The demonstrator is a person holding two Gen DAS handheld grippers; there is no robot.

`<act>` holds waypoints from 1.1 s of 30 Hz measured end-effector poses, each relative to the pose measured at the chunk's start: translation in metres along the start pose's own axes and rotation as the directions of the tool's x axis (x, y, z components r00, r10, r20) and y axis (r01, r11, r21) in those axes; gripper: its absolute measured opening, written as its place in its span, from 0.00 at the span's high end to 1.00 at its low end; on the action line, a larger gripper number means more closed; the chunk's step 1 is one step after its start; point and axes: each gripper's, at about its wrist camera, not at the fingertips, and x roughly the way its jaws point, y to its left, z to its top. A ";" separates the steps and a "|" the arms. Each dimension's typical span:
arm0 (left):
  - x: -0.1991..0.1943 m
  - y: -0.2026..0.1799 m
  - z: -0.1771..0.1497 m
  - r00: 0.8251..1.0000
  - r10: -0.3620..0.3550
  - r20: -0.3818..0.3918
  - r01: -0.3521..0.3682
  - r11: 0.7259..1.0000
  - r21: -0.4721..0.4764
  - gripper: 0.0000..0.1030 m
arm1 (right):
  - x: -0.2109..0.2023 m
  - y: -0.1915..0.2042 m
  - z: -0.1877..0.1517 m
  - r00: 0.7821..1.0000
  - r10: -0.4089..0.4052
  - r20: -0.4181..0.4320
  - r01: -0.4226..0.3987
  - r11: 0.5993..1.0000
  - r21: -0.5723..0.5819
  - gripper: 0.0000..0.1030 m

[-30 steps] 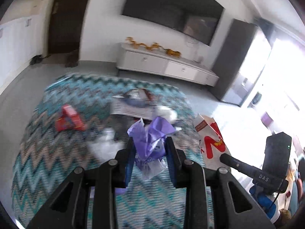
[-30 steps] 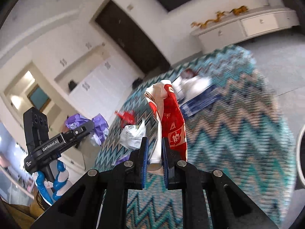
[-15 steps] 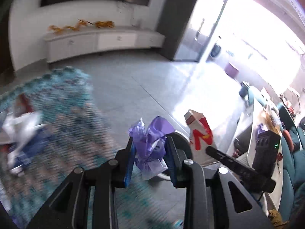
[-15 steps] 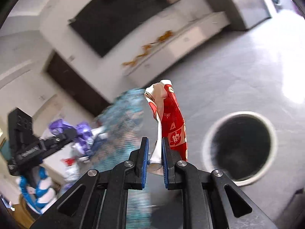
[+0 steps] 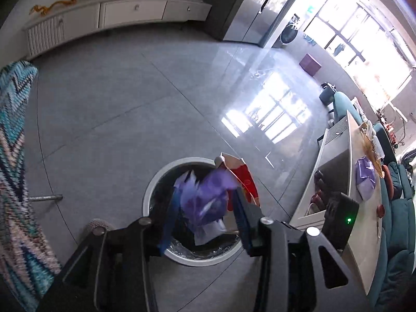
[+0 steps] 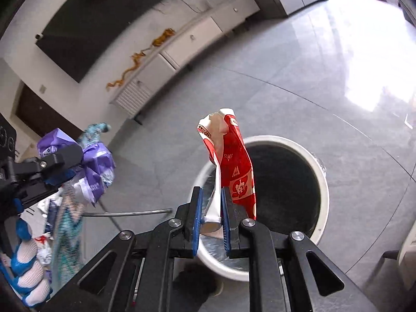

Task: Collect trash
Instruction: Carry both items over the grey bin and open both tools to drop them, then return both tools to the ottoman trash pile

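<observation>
Now the left tool [image 5: 205,208] has just been opening, its jaws slack around the purple wrapper [image 5: 205,200] over the bin [image 5: 156,182]; the right tool [image 6: 210,213] clamps the red carton [image 6: 234,171] near the rim; centre it before releasing.

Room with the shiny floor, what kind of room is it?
Most likely a living room at home: a long white TV cabinet under a big dark wall screen, a zigzag rug on the tiled floor, and a teal sofa at the side.
</observation>
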 end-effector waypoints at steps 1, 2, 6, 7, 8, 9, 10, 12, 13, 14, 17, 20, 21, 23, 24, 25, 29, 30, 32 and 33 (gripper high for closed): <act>0.005 0.001 0.000 1.000 -0.002 -0.006 0.002 1.000 -0.005 0.48 | 0.004 -0.002 0.000 1.000 -0.011 -0.005 0.010 1.000 -0.005 0.83; 0.007 0.001 -0.001 1.000 -0.005 -0.007 0.005 1.000 -0.008 0.42 | 0.007 -0.002 0.000 1.000 -0.022 -0.007 0.022 1.000 -0.009 0.83; 0.001 0.003 -0.005 1.000 -0.019 0.000 0.019 1.000 -0.009 0.40 | 0.010 -0.005 -0.002 0.999 -0.048 0.001 0.048 0.999 -0.014 0.77; -0.003 0.004 -0.006 1.000 -0.021 0.005 0.021 1.000 -0.012 0.40 | 0.009 -0.004 -0.001 0.999 -0.048 0.006 0.048 0.999 -0.012 0.65; -0.010 0.004 -0.008 1.000 -0.023 0.016 0.024 1.000 -0.013 0.40 | 0.007 -0.004 -0.003 0.999 -0.048 0.014 0.048 0.999 -0.009 0.59; -0.014 0.003 -0.009 0.999 -0.021 0.025 0.021 1.000 -0.012 0.40 | 0.002 -0.002 -0.004 0.998 -0.052 0.026 0.052 0.999 -0.009 0.52; -0.022 0.004 -0.011 0.999 -0.013 0.040 0.014 1.000 -0.009 0.40 | 0.000 0.000 -0.004 0.998 -0.052 0.039 0.053 0.999 -0.009 0.51; -0.043 0.007 -0.018 0.997 0.008 0.076 -0.007 1.000 -0.006 0.40 | -0.009 0.002 -0.004 0.997 -0.046 0.062 0.047 0.999 -0.010 0.48; -0.054 0.008 -0.021 0.995 0.016 0.100 -0.016 1.000 -0.005 0.40 | -0.019 0.009 -0.004 0.995 -0.047 0.087 0.049 0.999 -0.018 0.42; -0.068 0.008 -0.026 0.991 0.029 0.129 -0.029 1.000 -0.007 0.40 | -0.025 0.014 -0.002 0.993 -0.052 0.109 0.055 0.998 -0.027 0.39; -0.106 0.012 -0.040 0.976 0.048 0.212 -0.043 0.999 -0.028 0.40 | -0.057 0.041 -0.003 0.978 -0.066 0.196 0.082 0.994 -0.075 0.28; -0.146 0.018 -0.054 0.961 0.065 0.270 -0.056 0.998 -0.041 0.40 | -0.093 0.074 -0.003 0.955 -0.072 0.288 0.112 0.986 -0.123 0.12; -0.158 0.019 -0.058 0.958 0.072 0.278 -0.066 0.997 -0.032 0.40 | -0.104 0.085 -0.004 0.946 -0.067 0.317 0.115 0.984 -0.135 0.05; -0.184 0.018 -0.068 0.951 0.095 0.293 -0.097 0.995 -0.007 0.40 | -0.129 0.108 -0.009 0.925 -0.023 0.379 0.094 0.981 -0.168 0.00; -0.198 0.022 -0.073 0.945 0.106 0.308 -0.111 0.994 -0.003 0.40 | -0.142 0.122 -0.012 0.914 0.012 0.405 0.072 0.979 -0.191 0.00; -0.211 0.023 -0.079 0.938 0.117 0.326 -0.124 0.992 -0.001 0.40 | -0.152 0.134 -0.016 0.906 0.040 0.421 0.055 0.976 -0.212 0.00; -0.267 0.035 -0.107 0.898 0.178 0.402 -0.186 0.982 -0.017 0.40 | -0.183 0.177 -0.029 0.883 0.148 0.446 -0.007 0.953 -0.303 0.00; -0.280 0.039 -0.114 0.888 0.189 0.419 -0.195 0.980 -0.028 0.39 | -0.188 0.188 -0.034 0.878 0.174 0.446 -0.023 0.946 -0.322 0.00; -0.306 0.049 -0.129 0.868 0.212 0.449 -0.212 0.976 -0.050 0.34 | -0.196 0.205 -0.040 0.872 0.214 0.440 -0.053 0.935 -0.350 0.00; -0.321 0.054 -0.139 0.853 0.233 0.468 -0.230 0.971 -0.064 0.33 | -0.200 0.213 -0.046 0.870 0.236 0.433 -0.070 0.928 -0.365 0.00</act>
